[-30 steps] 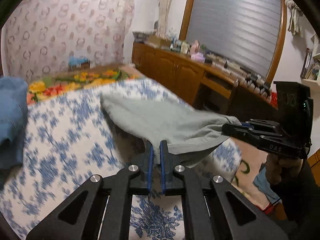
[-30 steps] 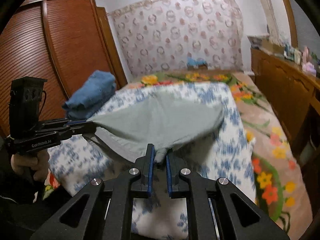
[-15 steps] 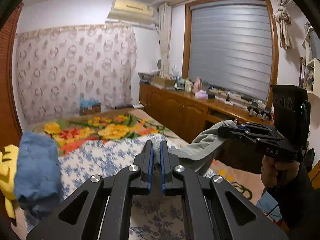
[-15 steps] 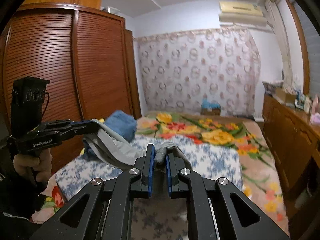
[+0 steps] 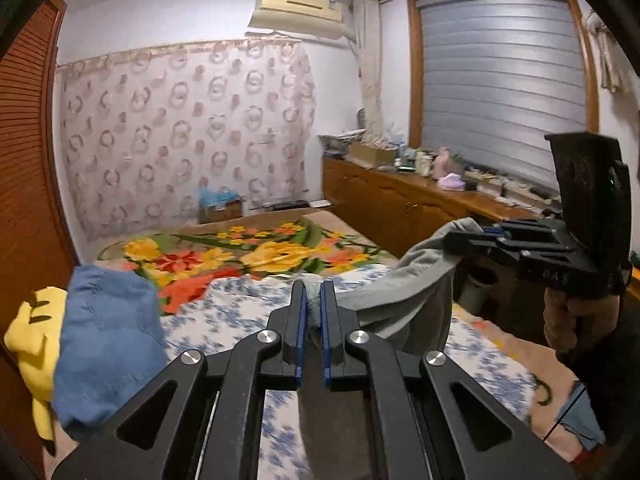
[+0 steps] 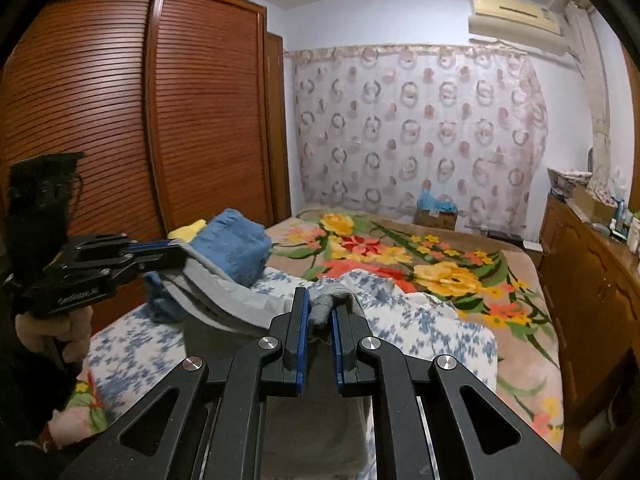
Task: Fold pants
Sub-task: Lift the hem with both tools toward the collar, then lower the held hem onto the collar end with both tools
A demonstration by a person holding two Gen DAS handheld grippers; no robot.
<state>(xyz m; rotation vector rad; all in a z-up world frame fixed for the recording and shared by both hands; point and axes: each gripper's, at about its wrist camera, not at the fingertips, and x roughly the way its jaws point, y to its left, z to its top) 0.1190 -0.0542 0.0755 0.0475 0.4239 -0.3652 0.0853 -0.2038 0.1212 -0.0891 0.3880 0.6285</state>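
Grey pants [image 5: 404,296] hang in the air above the bed, stretched between both grippers. My left gripper [image 5: 313,292] is shut on one bunched edge of the grey cloth. In the left wrist view the right gripper [image 5: 460,240] shows at the right, clamped on the other end. The right wrist view shows my right gripper [image 6: 319,304] shut on a grey fold, with the pants [image 6: 224,292] sagging leftward to the left gripper [image 6: 180,254]. The lower part of the pants drops behind the jaws and is hidden.
The bed carries a blue-and-white floral sheet [image 5: 224,312] and a bright flower blanket [image 6: 420,256]. Folded blue clothes [image 5: 104,344] and a yellow plush [image 5: 28,332] lie at its left side. A wooden wardrobe [image 6: 120,120] stands left, a wooden cabinet [image 5: 400,208] right.
Both grippers have risen and tilted up with the pants. The cloth, earlier spread over the bed, now hangs lifted between them. More wall and ceiling show.
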